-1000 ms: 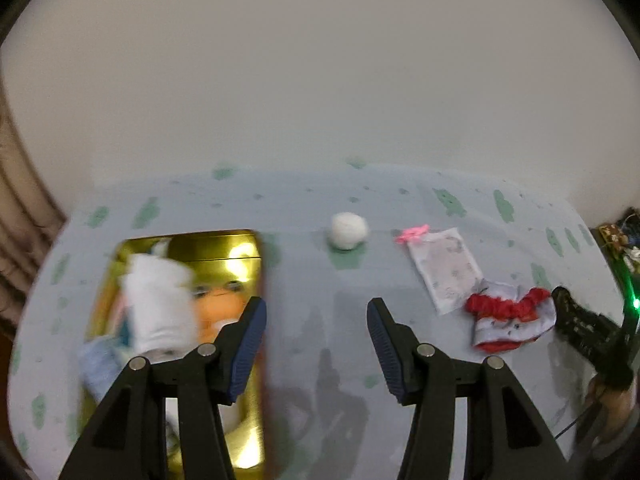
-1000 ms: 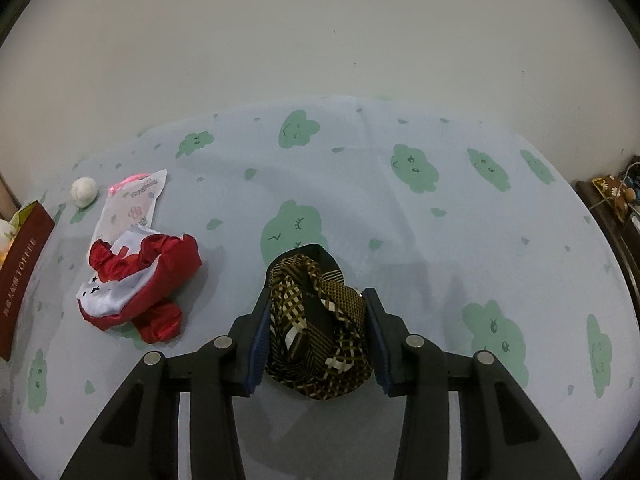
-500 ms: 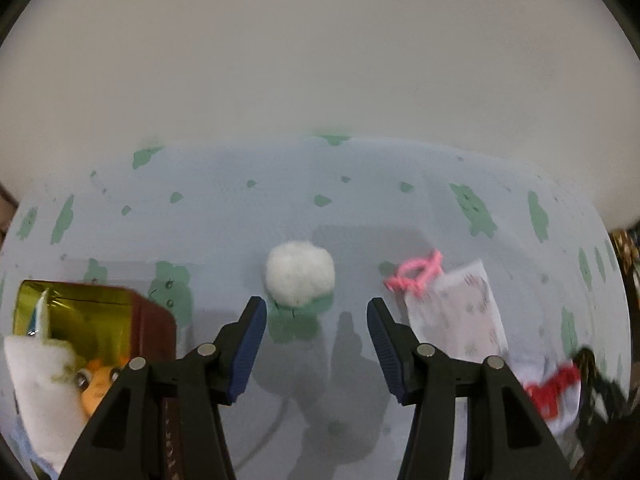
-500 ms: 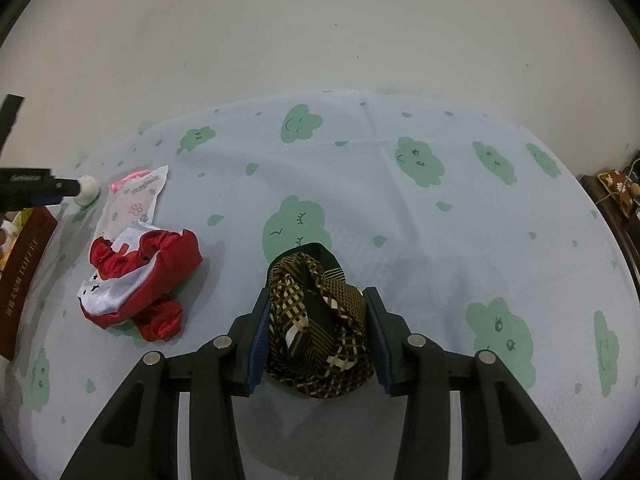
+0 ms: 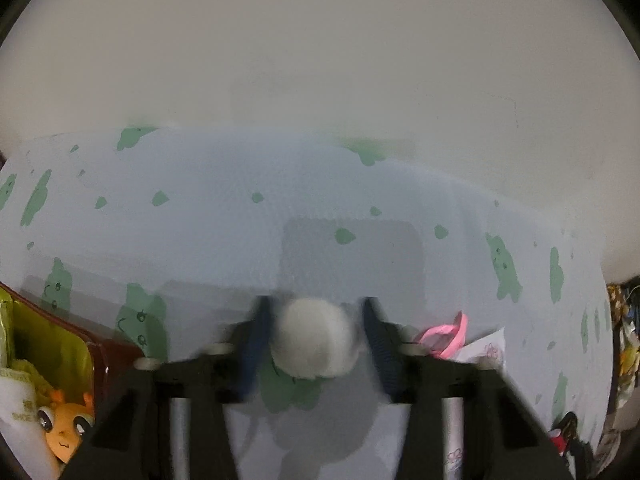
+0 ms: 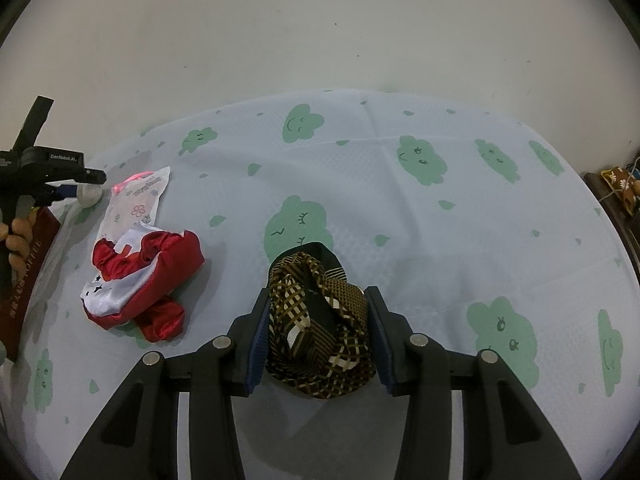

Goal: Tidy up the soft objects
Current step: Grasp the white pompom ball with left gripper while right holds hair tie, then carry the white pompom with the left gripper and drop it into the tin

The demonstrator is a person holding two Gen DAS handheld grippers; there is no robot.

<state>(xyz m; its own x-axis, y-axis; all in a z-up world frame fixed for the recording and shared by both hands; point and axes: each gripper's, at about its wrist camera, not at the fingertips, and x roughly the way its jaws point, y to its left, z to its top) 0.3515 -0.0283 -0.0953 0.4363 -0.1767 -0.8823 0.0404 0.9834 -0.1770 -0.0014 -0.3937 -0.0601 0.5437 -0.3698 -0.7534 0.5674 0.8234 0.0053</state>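
Observation:
A white fluffy ball (image 5: pixel 314 338) lies on the cloud-print cloth (image 5: pixel 240 220). My left gripper (image 5: pixel 315 308) straddles it and its jaws are closing; the blurred fingers still stand beside the ball rather than pressing it. The right wrist view shows the same gripper (image 6: pixel 60 184) at the ball (image 6: pixel 89 196), held by a hand (image 6: pixel 16 236). My right gripper (image 6: pixel 318 294) is shut on a bunched brown-and-cream patterned cloth (image 6: pixel 320 332) that rests on the table. A red and white satin cloth (image 6: pixel 140 276) lies to its left.
A flat white pouch (image 6: pixel 138 204) with a pink loop (image 5: pixel 448 334) lies just right of the ball. A dark red tin (image 5: pixel 48 344) with a gold inside holds an orange plush toy (image 5: pixel 64 428) at the left. A pale wall stands behind the table.
My left gripper has swung right from over the tin and come down around the white ball. The right gripper and its patterned cloth have kept still.

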